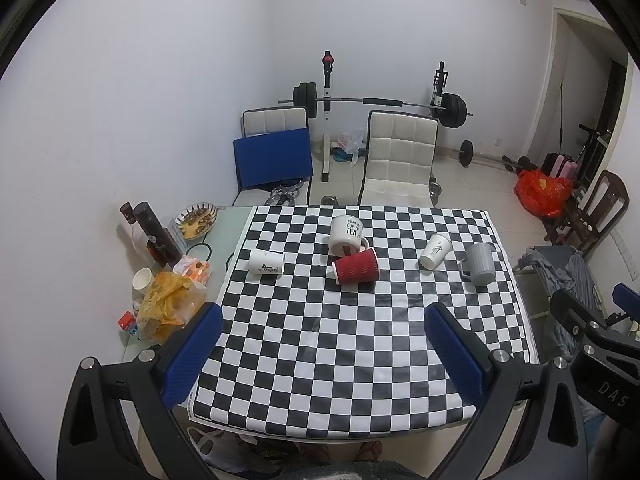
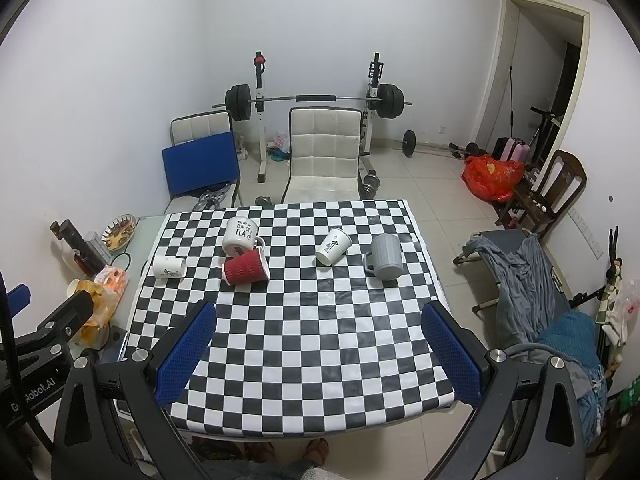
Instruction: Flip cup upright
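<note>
Several cups lie or stand on the checkered tablecloth [image 1: 320, 340] [image 2: 304, 340]. A red ribbed paper cup [image 1: 356, 271] [image 2: 246, 272] lies on its side, touching a white "cup of tea" mug [image 1: 347, 234] [image 2: 240, 236] that stands upside down. A white paper cup [image 1: 266, 262] [image 2: 169, 267] lies on its side at the left. Another white paper cup [image 1: 435, 251] [image 2: 333, 246] lies tilted at the right. A grey mug [image 1: 480, 264] [image 2: 385, 257] stands upside down. My left gripper [image 1: 324, 344] and right gripper [image 2: 320, 344] are open and empty, above the table's near part, well short of the cups.
Left of the cloth stand dark bottles [image 1: 154, 236], a snack plate [image 1: 198, 220], a paper cup [image 1: 142, 279] and snack bags [image 1: 172, 308]. Two white chairs [image 1: 400, 160] stand behind the table, with a barbell rack [image 1: 380, 102] beyond. A cot with clothes [image 2: 520, 276] is at the right.
</note>
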A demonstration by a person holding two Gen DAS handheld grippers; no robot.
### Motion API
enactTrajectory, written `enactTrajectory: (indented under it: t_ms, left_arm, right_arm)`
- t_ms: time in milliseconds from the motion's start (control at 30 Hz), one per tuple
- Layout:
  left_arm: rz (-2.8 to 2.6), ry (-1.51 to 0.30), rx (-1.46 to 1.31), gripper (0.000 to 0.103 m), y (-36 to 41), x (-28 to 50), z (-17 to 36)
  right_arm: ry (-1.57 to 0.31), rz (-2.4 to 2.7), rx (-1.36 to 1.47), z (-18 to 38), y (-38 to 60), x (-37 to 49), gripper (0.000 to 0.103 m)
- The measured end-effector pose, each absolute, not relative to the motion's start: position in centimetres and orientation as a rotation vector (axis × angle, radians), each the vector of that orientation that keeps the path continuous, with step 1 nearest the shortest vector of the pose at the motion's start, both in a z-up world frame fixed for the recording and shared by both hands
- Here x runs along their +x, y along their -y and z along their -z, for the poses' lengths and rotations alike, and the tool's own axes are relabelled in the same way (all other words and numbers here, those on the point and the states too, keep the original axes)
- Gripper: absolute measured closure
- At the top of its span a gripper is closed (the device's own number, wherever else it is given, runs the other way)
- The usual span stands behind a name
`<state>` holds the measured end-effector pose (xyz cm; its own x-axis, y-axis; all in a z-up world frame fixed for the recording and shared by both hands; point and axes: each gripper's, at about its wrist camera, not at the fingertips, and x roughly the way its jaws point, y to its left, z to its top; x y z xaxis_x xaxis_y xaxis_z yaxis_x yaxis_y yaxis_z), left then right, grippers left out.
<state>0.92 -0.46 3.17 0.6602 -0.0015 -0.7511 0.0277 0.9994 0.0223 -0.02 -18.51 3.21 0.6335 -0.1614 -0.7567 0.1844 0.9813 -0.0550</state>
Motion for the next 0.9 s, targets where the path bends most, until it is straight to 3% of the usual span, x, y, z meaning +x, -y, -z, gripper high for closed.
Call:
enactTrajectory:
  t_ms: [900]
  left_arm:
    - [-0.065, -0.881, 0.013, 0.000, 2.2, 2.8, -2.6]
  right_arm:
    - [-0.891, 0.184, 0.052, -3.0, 19.7, 1.5, 0.000]
